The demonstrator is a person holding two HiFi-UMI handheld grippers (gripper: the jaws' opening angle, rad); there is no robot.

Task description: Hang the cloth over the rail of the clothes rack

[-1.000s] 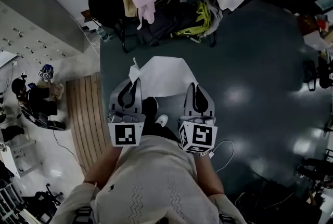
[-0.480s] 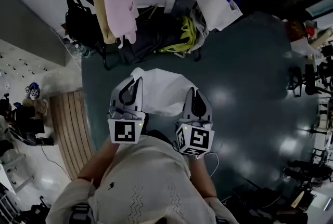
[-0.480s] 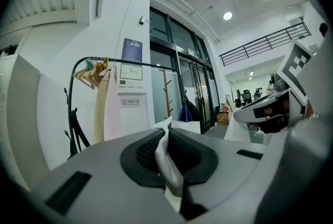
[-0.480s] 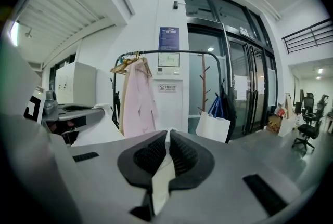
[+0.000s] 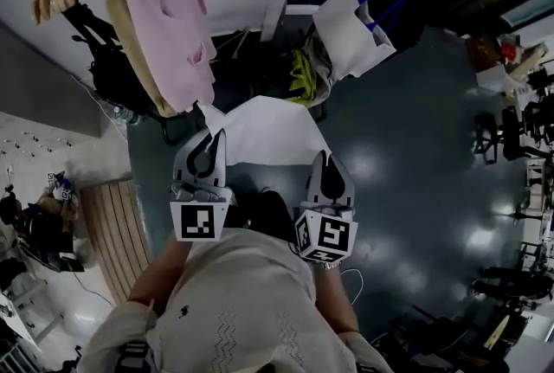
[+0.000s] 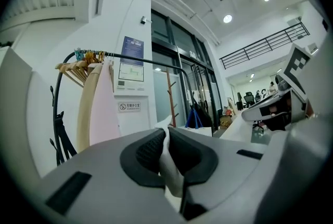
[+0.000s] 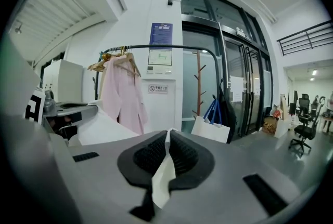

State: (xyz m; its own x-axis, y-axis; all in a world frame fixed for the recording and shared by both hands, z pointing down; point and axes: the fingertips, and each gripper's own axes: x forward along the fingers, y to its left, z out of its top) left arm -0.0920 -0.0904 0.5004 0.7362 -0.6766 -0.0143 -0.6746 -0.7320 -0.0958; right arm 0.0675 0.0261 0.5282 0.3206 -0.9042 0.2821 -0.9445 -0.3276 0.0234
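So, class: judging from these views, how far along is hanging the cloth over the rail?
Done: the white cloth is picked up, left gripper and right gripper each shut on an edge. In hand: it is held spread between them, facing the clothes rack. To do: draping it over the rail, which it does not touch yet.

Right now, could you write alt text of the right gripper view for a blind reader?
The right gripper has its jaws shut on a thin white cloth. Beyond, a pink garment hangs on a black clothes rack rail.
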